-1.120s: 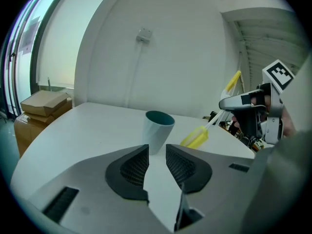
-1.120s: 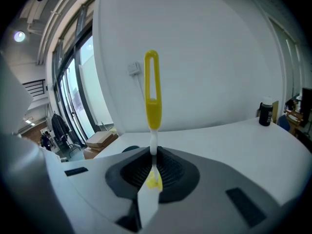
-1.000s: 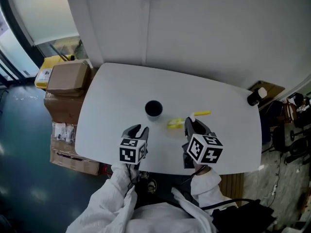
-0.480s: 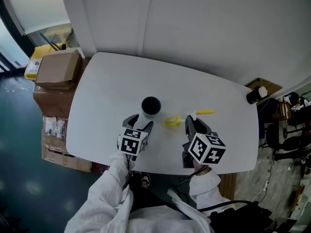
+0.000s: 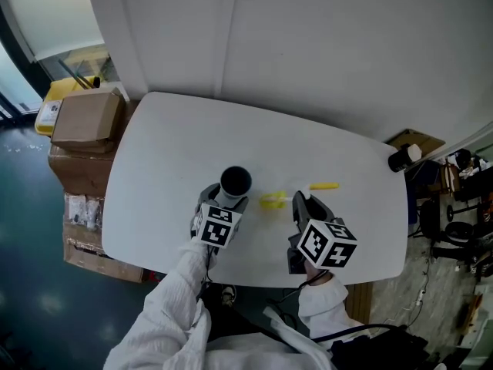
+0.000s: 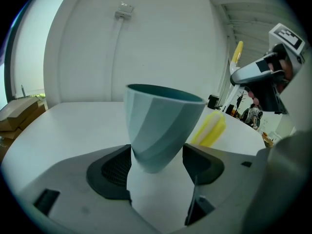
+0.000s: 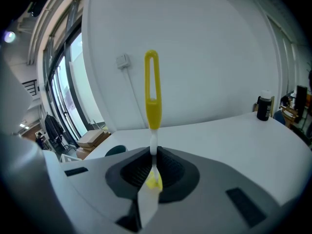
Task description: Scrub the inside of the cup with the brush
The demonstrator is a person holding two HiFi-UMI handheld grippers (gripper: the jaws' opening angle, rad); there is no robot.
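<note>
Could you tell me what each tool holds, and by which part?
Right tool grips the brush by its thin white neck. Left tool holds nothing: its jaws, just opened, flank the cup.

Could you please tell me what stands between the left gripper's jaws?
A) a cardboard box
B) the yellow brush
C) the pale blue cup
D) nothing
C: the cup stands upright between the jaws of the left gripper, which have just been opening.
</note>
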